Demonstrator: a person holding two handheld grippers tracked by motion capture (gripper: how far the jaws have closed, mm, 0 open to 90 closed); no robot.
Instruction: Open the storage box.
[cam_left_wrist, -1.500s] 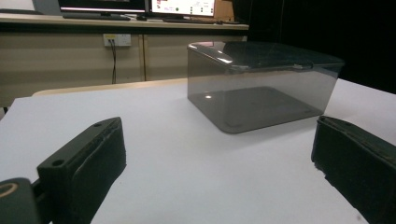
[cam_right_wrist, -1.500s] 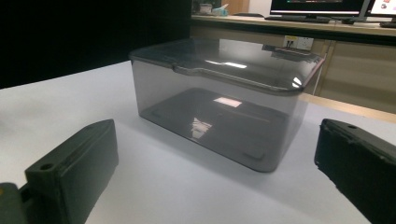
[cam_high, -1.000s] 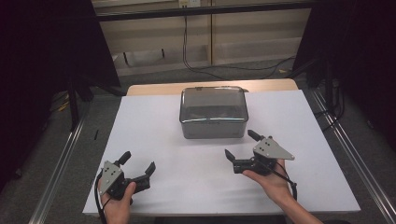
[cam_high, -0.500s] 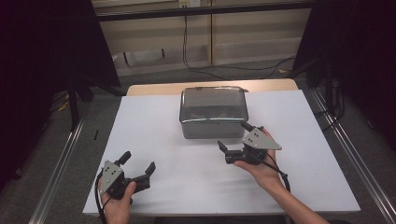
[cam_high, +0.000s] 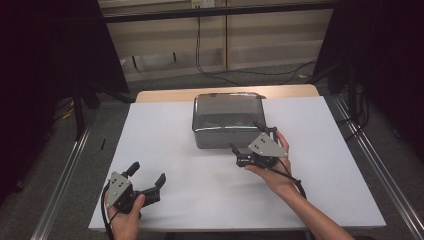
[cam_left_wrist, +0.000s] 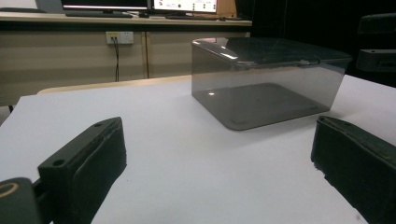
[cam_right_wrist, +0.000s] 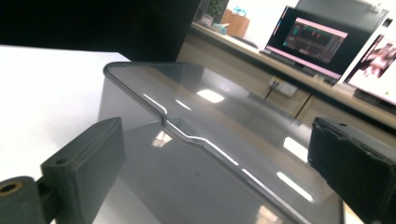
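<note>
Smoked-grey plastic makes up the box (cam_high: 227, 119), see-through and glossy, with rounded corners and a flat lid whose front edge carries a small raised tab; it sits on the white worktop (cam_high: 165, 135) toward the far middle. My right tongs (cam_high: 252, 138) gape wide at its near right corner, and my left tongs (cam_high: 146, 176) rest spread apart near the front left edge.
</note>
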